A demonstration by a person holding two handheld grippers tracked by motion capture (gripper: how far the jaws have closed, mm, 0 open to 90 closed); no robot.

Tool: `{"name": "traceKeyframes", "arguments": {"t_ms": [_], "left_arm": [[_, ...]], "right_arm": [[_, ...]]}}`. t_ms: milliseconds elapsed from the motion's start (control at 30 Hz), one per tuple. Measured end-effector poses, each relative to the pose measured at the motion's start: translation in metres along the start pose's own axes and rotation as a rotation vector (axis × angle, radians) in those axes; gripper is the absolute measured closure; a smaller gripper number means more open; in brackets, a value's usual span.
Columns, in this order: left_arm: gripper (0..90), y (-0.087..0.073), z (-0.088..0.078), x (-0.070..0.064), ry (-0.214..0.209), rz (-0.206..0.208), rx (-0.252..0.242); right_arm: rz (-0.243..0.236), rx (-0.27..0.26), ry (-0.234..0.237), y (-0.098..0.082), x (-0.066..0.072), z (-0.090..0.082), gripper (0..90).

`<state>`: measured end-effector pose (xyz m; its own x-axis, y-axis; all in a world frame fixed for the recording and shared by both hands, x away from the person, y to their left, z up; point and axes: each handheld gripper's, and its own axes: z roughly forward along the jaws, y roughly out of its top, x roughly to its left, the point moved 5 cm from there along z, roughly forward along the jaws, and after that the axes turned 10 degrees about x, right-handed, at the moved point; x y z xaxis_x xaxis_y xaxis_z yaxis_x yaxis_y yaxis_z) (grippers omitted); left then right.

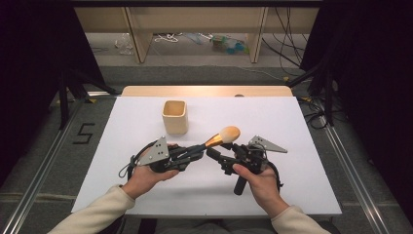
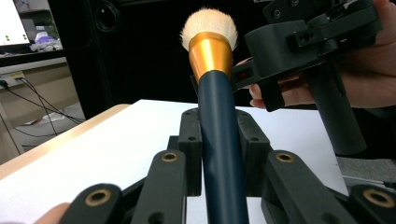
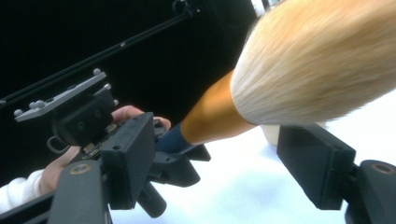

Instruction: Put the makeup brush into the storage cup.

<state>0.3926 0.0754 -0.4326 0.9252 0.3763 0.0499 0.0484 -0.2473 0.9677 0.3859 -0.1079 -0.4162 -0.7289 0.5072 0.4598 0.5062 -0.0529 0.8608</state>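
Note:
A makeup brush (image 1: 221, 137) with a dark blue handle, gold collar and pale bristles is held above the white table (image 1: 272, 117), bristles pointing up and right. My left gripper (image 1: 195, 153) is shut on its handle (image 2: 219, 140), the jaws pressing both sides. My right gripper (image 1: 216, 155) faces it from the right. In the right gripper view its jaws (image 3: 222, 163) stand apart on either side of the gold collar (image 3: 210, 116), with gaps between pads and brush. The bristle head (image 3: 317, 60) looms just beyond them.
A cream square cup (image 1: 175, 117) stands upright on the table behind the grippers, left of centre. The table's wooden far edge (image 1: 204, 90) borders a grey floor, with dark tripod legs at both sides.

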Motion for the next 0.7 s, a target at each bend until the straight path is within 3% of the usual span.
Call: {"name": "traceKeyframes", "arguments": {"t_ms": [300,700], "left_arm": [[75.4,-0.001,0.001,0.000,0.005,0.001,0.003],[75.3,-0.003,0.003,0.000,0.015,-0.003,0.007]], "right_arm": [[0.046,-0.027,-0.014,0.004,-0.001,0.008,39.1],[0.046,-0.050,-0.022,0.009,-0.003,0.011,51.5]]}}
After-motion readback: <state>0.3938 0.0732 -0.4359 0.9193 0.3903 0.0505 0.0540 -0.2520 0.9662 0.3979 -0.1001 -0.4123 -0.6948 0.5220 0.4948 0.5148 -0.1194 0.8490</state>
